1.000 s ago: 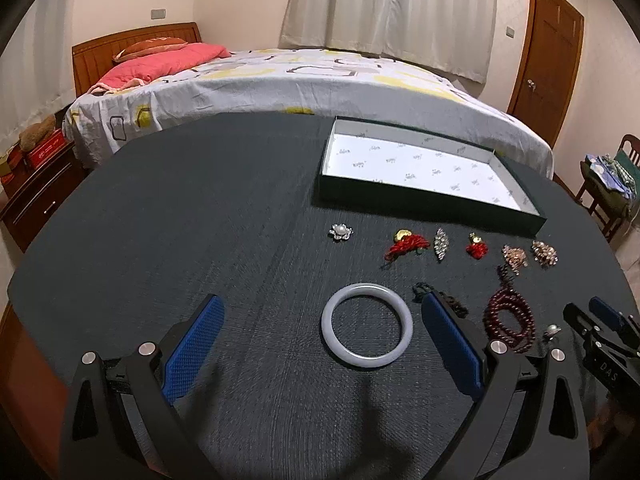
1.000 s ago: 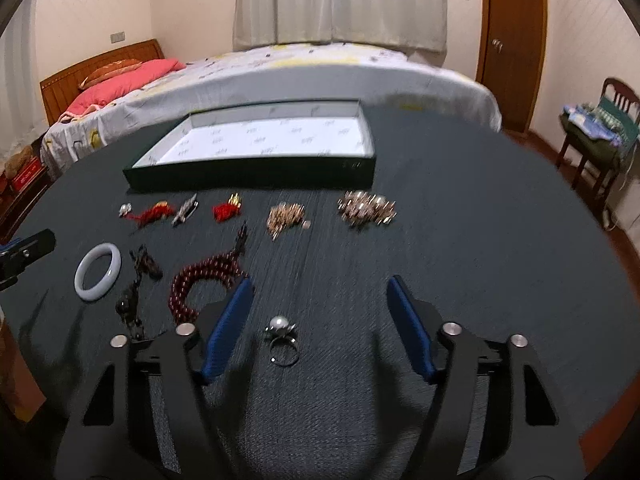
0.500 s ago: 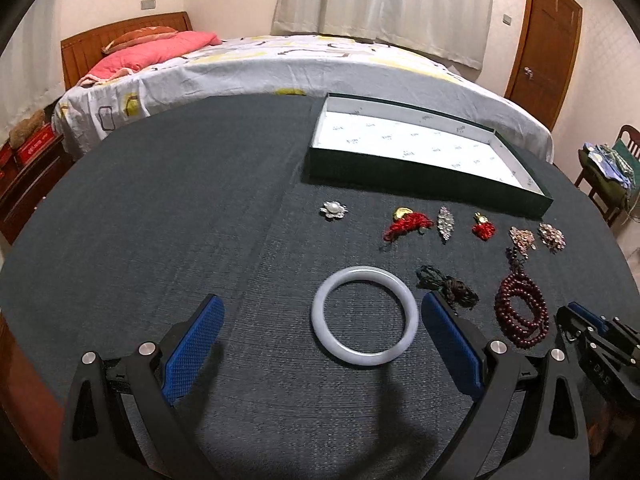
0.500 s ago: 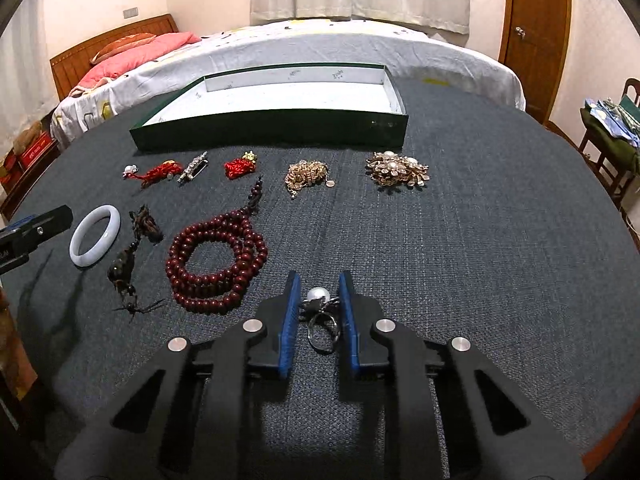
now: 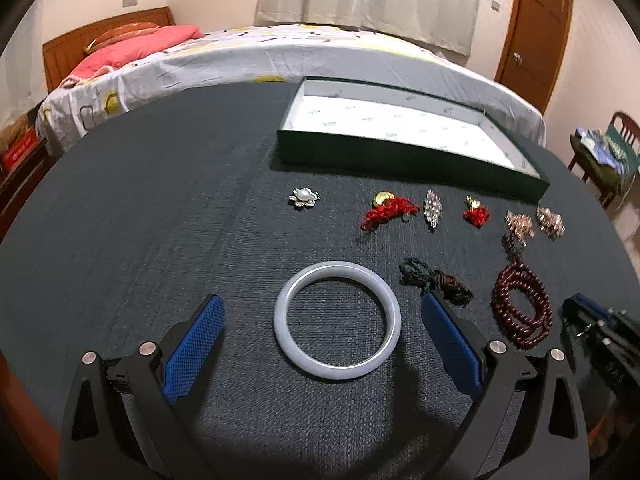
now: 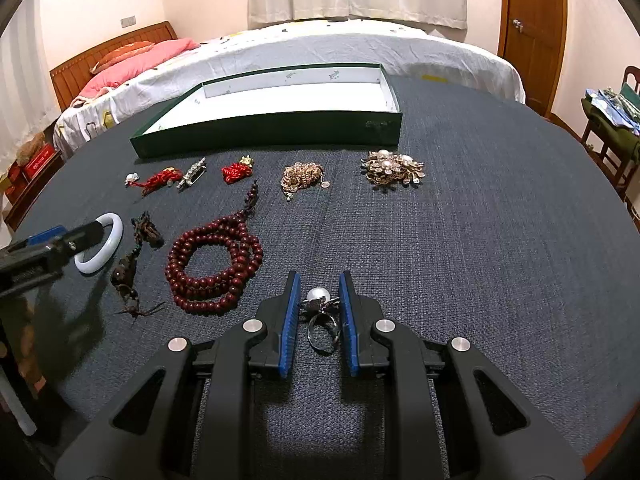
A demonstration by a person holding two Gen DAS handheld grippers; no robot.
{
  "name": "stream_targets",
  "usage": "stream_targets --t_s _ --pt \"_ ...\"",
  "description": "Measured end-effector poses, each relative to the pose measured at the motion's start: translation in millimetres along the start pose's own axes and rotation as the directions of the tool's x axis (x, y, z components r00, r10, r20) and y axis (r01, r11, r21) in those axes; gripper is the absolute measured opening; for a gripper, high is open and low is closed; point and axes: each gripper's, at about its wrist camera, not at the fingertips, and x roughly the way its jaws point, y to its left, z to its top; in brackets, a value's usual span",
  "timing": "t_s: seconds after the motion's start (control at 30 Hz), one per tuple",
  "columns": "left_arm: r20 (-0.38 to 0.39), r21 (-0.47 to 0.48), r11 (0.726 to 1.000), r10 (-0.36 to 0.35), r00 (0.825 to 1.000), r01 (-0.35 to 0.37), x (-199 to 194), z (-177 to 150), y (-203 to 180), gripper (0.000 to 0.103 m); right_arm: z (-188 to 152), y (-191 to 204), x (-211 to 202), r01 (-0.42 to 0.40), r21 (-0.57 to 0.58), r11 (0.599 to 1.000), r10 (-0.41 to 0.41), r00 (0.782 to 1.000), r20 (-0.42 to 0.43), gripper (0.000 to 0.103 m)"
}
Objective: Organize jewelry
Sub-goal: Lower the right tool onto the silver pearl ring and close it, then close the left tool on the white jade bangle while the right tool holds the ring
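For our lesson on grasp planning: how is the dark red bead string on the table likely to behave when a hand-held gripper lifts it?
The dark red bead string lies in loose coils, so it would probably sag and uncoil. Its round, glossy beads may slip between flat pads. Its tassel end would likely dangle.

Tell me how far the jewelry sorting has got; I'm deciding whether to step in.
Nothing is done: the green box holds no jewelry. In hand: the right tongs are shut on the pearl ring, not yet lifted; the left tongs straddle the white bangle, open. Left: beads, brooches, charms and cords on the table.
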Motion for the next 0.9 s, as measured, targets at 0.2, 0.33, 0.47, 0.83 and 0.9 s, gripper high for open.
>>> stream_targets --t_s 0.2,0.33,0.47,0.83,0.9 --pt "-0.012 -0.008 0.999 -0.033 0.999 0.033 8.9 -1.1 1.5 0.073 -0.3 0.5 0.0 -0.003 0.001 1.0 0.003 1.0 0.0 0.02" --pt "-0.006 -0.01 0.999 -0.032 0.999 0.032 6.8 -2.4 0.8 0.07 -0.3 0.4 -0.1 -0.002 0.0 1.0 0.002 1.0 0.0 0.02" --pt "0.0 -0.01 0.999 -0.035 0.999 0.035 4.7 -4.6 0.3 0.068 -0.2 0.2 -0.1 -0.004 0.0 1.0 0.004 1.0 0.0 0.02" --pt "0.002 -0.03 0.999 -0.017 1.0 0.017 2.5 -6.3 7.8 0.067 1.0 2.8 -2.1 -0.007 0.004 1.0 0.007 1.0 0.011 0.02" --pt "0.003 -0.036 0.999 -0.012 1.0 0.012 2.1 -6.0 9.2 0.067 1.5 2.3 -2.3 -0.008 0.007 1.0 0.008 1.0 0.014 0.02"
